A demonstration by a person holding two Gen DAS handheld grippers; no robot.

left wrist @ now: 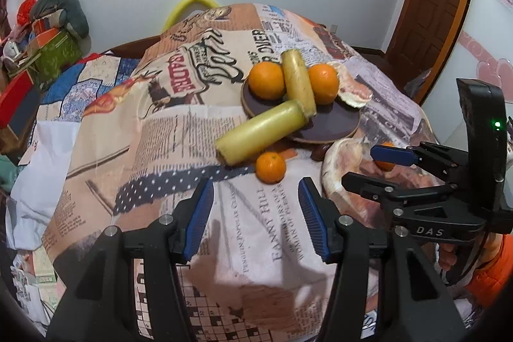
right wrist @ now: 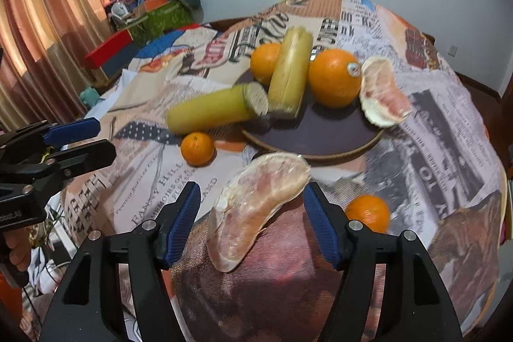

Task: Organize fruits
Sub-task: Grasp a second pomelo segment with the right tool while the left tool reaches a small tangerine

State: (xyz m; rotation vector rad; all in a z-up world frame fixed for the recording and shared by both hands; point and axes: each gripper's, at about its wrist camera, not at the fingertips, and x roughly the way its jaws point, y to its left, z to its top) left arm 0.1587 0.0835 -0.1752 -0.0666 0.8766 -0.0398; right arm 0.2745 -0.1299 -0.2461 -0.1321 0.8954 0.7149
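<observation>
A dark round plate (left wrist: 323,127) (right wrist: 320,137) holds two oranges (left wrist: 266,80) (right wrist: 335,77), one sugarcane piece (left wrist: 298,80) (right wrist: 290,72) and a pomelo segment (left wrist: 352,90) (right wrist: 383,92). A second sugarcane piece (left wrist: 259,132) (right wrist: 214,111) leans on the plate's rim. A small mandarin (left wrist: 271,167) (right wrist: 197,148) lies on the cloth ahead of my open, empty left gripper (left wrist: 256,210). My right gripper (right wrist: 251,223) (left wrist: 368,169) is open around a second pomelo segment (right wrist: 256,207) (left wrist: 340,172) lying on the cloth. Another mandarin (right wrist: 367,212) (left wrist: 386,161) lies to its right.
The table wears a newspaper-print cloth (left wrist: 263,233) (right wrist: 449,149) that falls away at the edges. Boxes and a grey cushion (left wrist: 48,31) (right wrist: 154,8) are piled at the far left. A wooden door (left wrist: 433,5) stands at the right.
</observation>
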